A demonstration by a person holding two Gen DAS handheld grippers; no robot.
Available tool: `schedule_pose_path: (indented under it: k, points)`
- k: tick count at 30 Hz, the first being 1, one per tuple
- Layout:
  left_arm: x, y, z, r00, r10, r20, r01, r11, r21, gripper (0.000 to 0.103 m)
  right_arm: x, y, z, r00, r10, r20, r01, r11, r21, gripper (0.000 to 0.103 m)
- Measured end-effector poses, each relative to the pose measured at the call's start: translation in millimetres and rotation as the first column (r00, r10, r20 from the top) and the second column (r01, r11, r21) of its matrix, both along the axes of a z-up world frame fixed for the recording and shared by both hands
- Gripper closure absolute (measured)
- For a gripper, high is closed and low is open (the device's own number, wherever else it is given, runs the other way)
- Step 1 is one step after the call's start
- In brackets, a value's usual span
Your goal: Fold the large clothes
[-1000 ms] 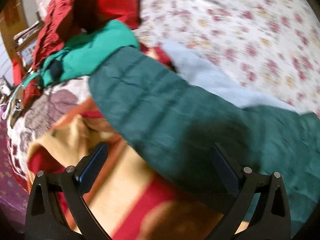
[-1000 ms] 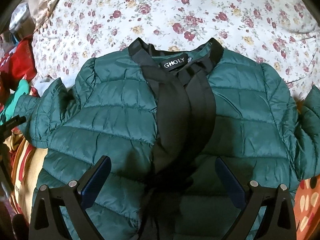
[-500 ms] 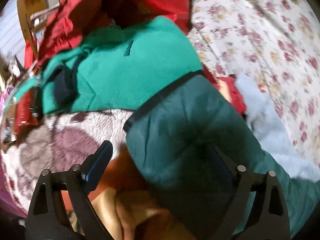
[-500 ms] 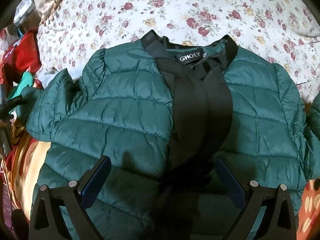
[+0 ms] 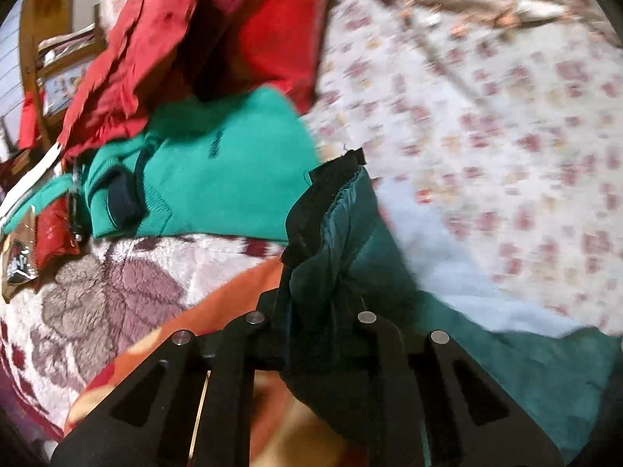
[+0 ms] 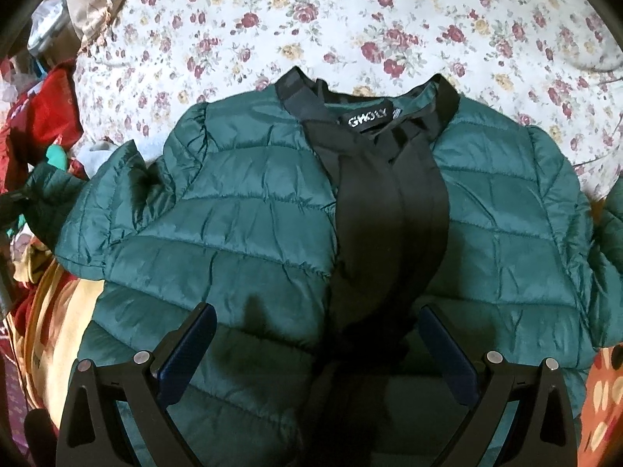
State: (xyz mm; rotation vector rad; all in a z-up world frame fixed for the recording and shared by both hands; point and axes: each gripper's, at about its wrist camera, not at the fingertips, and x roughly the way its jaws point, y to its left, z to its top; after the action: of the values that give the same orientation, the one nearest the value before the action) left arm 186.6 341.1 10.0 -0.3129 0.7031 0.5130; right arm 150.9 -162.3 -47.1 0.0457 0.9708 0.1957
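Observation:
A dark green quilted jacket (image 6: 241, 225) lies face up on the bed, its black front band and collar label (image 6: 362, 121) towards the far side. My right gripper (image 6: 315, 334) hovers open over the jacket's lower front, nothing between its fingers. In the left wrist view the jacket's sleeve (image 5: 342, 233) with its black cuff stands bunched up between the fingers of my left gripper (image 5: 315, 303). Those jaws are closing and pinch the sleeve fabric. The same sleeve (image 6: 50, 194) shows at the left edge of the right wrist view.
A bright green sweater (image 5: 218, 179) and red garments (image 5: 163, 46) are piled left of the sleeve. A fleece blanket (image 5: 97, 292) with a purple flower pattern and an orange-yellow blanket (image 6: 58, 311) lie at the bed's near left. The floral sheet (image 6: 350, 19) stretches beyond the jacket.
My left gripper went from wide open over the sleeve to pinched on its cuff end and lifted it. The right gripper stays open over the jacket's front.

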Motion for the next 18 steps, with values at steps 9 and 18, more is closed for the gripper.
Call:
schedule_pose_path:
  k: [9,18]
  points:
    - [-36.0,-114.7,36.7,0.973,-0.23,0.028,0.23,0.973,0.019,0.09,-8.9,-17.1,5.2,1.0,-0.023,0.01,0.023,1.0,0.011,0.0]
    - [-38.9,-229.0,35.7,0.916,-0.401,-0.011,0.401,0.914,0.062,0.09,-15.6,-56.4,6.3,0.997,-0.075,0.01,0.075,0.997,0.002,0.0]
